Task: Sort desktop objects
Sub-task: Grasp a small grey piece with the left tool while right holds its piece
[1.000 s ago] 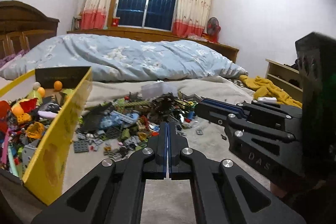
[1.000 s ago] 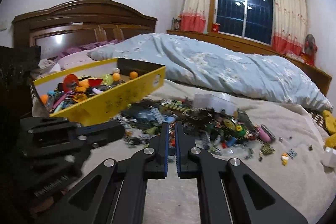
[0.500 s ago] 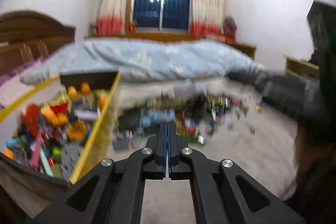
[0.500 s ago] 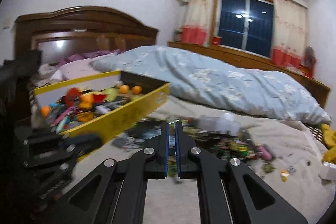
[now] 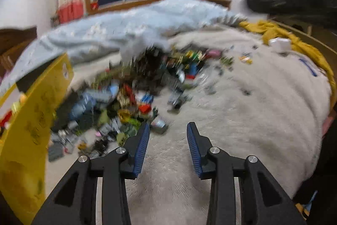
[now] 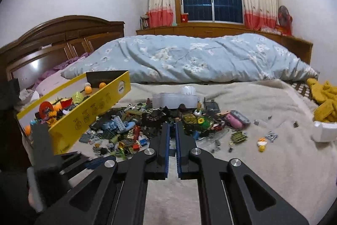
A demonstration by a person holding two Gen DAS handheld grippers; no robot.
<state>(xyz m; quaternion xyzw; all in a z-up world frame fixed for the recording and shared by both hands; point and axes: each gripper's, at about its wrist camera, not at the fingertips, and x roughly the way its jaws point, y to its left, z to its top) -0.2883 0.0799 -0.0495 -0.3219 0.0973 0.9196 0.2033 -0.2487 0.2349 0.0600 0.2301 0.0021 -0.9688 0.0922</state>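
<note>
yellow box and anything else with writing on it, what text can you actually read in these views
Nothing reads cleanly.
Yellow box: a round white logo and a row of small black printed marks on its side, too small to read.
Yellow box in the left wrist view: motion blur, unreadable.
Dark flap inside the box: faint printing, illegible.
Red item on the windowsill: a pale mark, too small to read.

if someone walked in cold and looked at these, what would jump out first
First, the toy pile, a jumble of small bricks and bits spread over the beige blanket mid-bed. Next, the yellow box to its left, already holding toys and orange balls. The left gripper hangs open just short of the pile's near edge, while the right gripper, its fingers nearly together and holding nothing, points at the pile.
</note>
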